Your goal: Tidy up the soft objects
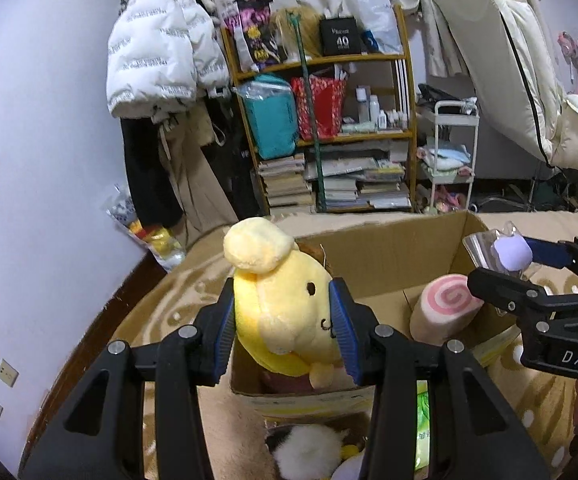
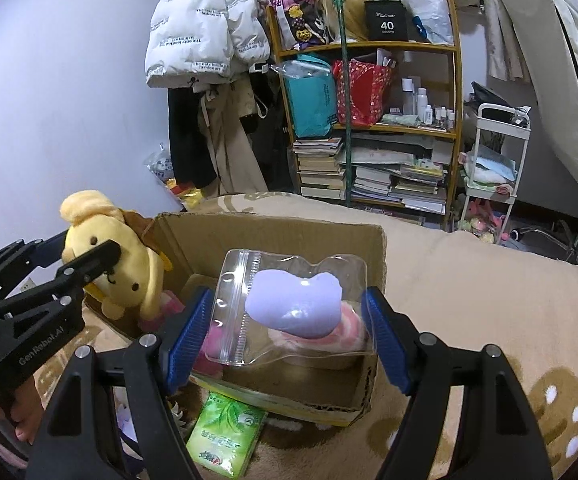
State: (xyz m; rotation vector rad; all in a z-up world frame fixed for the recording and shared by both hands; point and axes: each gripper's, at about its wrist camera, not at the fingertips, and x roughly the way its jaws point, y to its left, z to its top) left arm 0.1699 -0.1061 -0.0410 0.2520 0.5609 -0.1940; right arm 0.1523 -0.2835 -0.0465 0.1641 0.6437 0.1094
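Two soft items hang over an open brown cardboard box (image 2: 193,236) on a beige patterned blanket (image 2: 469,280), both apparently about to be dropped in. At left, the left gripper (image 1: 285,326) pinches a yellow plush dog with a floppy rounded ear (image 1: 281,304) by the head, its blue ribbed pads pressed into the fleecy fabric above the box's near left corner. Already inside, toward the far right, lies a pink-and-white swirl roll cushion (image 1: 445,304). At right, the right gripper (image 2: 289,340), jaws spread fairly wide, clasps a clear glossy zip pouch holding a lilac rounded plush (image 2: 293,304) by its edges, above the box's middle. Next, by the look of it, each must sink lower before letting go, since the slick pouch could slide. A green paper tissue pack (image 2: 225,432) lies nearby.
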